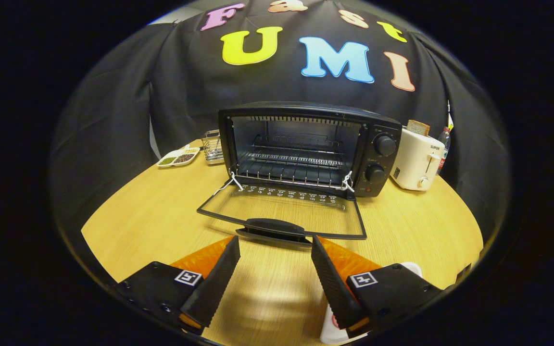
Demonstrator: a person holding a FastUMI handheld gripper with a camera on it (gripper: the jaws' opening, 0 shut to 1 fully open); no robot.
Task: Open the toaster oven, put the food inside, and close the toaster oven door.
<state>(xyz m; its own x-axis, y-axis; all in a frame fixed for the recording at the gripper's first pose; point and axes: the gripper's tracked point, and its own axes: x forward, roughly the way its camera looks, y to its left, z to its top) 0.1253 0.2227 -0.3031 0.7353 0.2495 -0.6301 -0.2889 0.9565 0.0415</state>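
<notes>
A hand-held gripper [275, 250] hovers low over a wooden table [152, 216], its two fingers spread wide with nothing between them, just short of the handle [273, 227] of a toaster oven door [284, 206]. The door lies folded fully down in front of the toaster oven [306, 146], its glass pane nearly flat above the tabletop. Behind the door, the oven's cavity stands open, its wire rack [294, 161] bare. Two control knobs [380, 158] sit on the oven's right-hand panel.

The opening step appears complete; loading the food looks to be the step in hand. What that food is cannot be told for certain: a pale object [332, 331] pokes out beneath the right finger, nearer than the oven door, too hidden to identify. The next move would call for closing the fingers on the food and carrying it over the lowered door onto the rack.

Right of the oven stands a white toaster [416, 161] with a slice of bread [418, 127]; to the oven's left, a small wire basket [213, 146] and a divided dish [179, 157].
</notes>
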